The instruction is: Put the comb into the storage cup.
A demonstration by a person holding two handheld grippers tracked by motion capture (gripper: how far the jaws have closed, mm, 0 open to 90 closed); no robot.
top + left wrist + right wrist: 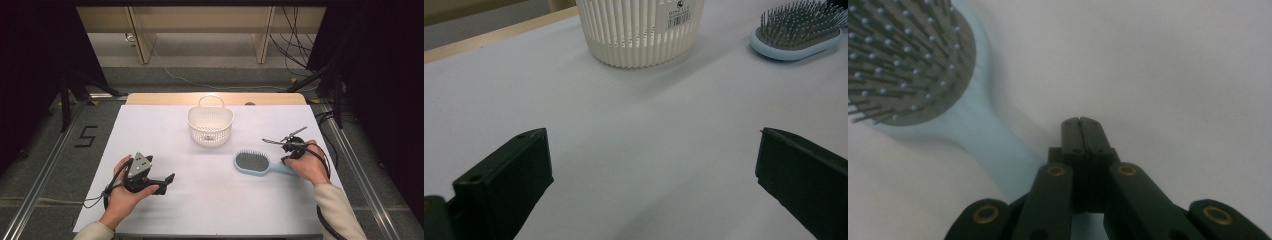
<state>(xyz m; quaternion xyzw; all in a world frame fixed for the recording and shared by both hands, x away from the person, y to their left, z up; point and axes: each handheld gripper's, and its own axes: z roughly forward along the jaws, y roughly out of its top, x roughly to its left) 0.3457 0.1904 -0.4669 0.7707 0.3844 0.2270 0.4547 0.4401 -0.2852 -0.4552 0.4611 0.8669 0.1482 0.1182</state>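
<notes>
A light-blue hairbrush (260, 164) lies bristles up on the white table, right of centre. Its head (903, 65) and handle also show in the right gripper view. My right gripper (292, 148) rests over the handle end; its jaws (1081, 122) are pressed together with nothing between them, and the handle passes just left of them. A white slatted basket (210, 125) with a loop handle stands at the middle back. My left gripper (165, 182) sits low at the front left, aimed toward the basket (639, 30) and the brush (796, 30). Its jaws stand wide apart and hold nothing.
The white table cover (150, 135) ends in a wooden edge (215, 98) at the back. Metal rails run along both sides on the floor. Cables trail from both grippers and lie on the floor behind the table.
</notes>
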